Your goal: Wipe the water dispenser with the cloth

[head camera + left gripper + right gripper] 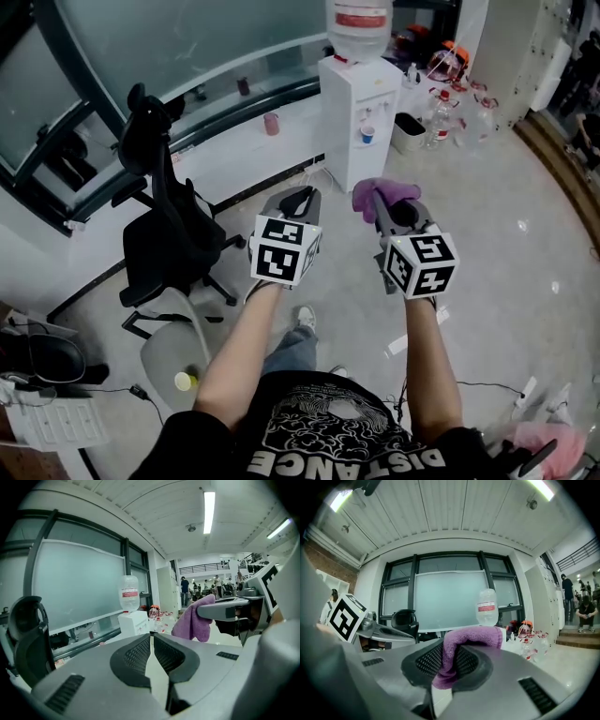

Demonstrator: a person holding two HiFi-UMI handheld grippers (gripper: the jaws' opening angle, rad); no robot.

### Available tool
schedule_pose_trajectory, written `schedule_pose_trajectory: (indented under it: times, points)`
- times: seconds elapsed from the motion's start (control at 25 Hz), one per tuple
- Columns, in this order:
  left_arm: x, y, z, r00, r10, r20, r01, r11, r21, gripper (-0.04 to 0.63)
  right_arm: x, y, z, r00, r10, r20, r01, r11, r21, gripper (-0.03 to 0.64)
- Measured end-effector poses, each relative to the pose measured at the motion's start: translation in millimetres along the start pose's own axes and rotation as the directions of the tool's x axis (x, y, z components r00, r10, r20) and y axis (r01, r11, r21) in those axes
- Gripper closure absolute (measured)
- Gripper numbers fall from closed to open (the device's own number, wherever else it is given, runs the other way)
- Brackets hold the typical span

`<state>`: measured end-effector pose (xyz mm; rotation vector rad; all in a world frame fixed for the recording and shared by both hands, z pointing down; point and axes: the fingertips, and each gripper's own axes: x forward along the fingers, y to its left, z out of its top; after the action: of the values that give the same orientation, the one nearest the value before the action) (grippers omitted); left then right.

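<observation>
The person's shirt (337, 436) reads "DISTANCE". Of two tools, the left tool (302, 195) is closed on nothing and the right tool (380, 199) clamps one purple cloth (403, 191). Well beyond stands one white water dispenser (356, 108) carrying one red-labelled bottle (359, 23), its print illegible.

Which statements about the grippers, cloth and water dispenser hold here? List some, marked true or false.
The right gripper is shut on the purple cloth. True.
The left gripper also grips the cloth. False: it is shut, with nothing in it.
The cloth touches the water dispenser. False: the dispenser stands ahead, apart from it.
A water bottle sits on top of the dispenser. True.
</observation>
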<state>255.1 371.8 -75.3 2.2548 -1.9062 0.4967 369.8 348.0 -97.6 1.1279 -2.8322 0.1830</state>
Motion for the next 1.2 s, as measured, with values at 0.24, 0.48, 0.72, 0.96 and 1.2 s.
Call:
schedule_pose_trajectory:
  times: [0.24,0.48,0.72,0.96,1.2]
  points:
    - [46.9,28.4,2.8,1.000,0.010,0.004,-0.010,1.000,-0.011,0.551,47.0,-22.6,-5.4,1.000,0.008,-0.020,-0.009,1.000,-0.019,0.570]
    - [113.1,89.6,12.8,1.000,0.007,-0.005,-0.007,1.000,-0.021,0.551,135.0,-43.2,1.1,0.999,0.012,-0.047,-0.013,1.000,-0.017,0.571]
    - [185.4,159.0,29.3,1.000,-0.020,-0.021,0.020,1.000,-0.022,0.551,235.6,-62.1,19.1,0.998,0.007,-0.070,-0.008,1.000,-0.014,0.571]
    - [239.4,221.8,38.0,0.999,-0.044,-0.028,0.043,0.998,-0.038,0.551,320.3,-68.6,29.5,0.996,-0.002,-0.092,0.000,1.000,-0.020,0.571]
    - [269.6,252.7,47.6,0.997,-0.075,-0.010,0.075,0.997,-0.032,0.551,365.8,-69.9,39.1,0.995,-0.014,-0.096,0.011,0.999,-0.035,0.571]
